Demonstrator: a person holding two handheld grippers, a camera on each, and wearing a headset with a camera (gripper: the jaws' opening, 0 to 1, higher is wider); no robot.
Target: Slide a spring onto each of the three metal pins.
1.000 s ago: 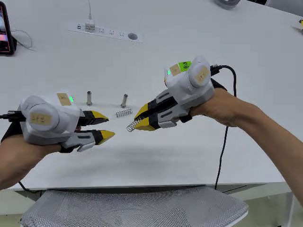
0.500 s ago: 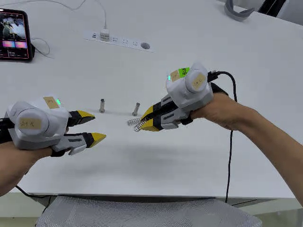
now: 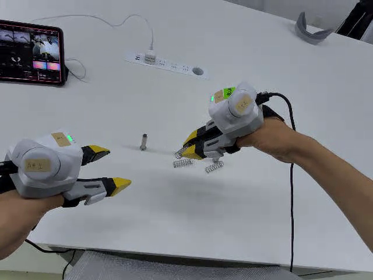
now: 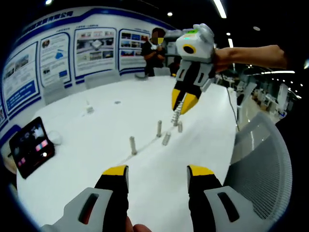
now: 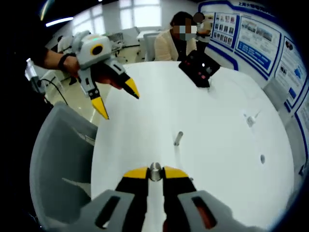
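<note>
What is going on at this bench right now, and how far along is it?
A person works two handheld grippers over a white table. The right gripper is shut on a spring, held close to the metal pins; one pin stands bare. Two loose springs lie on the table. The left gripper is open and holds nothing.

The left gripper [image 3: 109,168] hovers low at the left, jaws spread wide, pointing right; the right gripper [image 3: 189,147] angles down and leftward from an outstretched forearm [image 3: 326,175], jaws pinched on a spring [image 4: 176,114]
</note>
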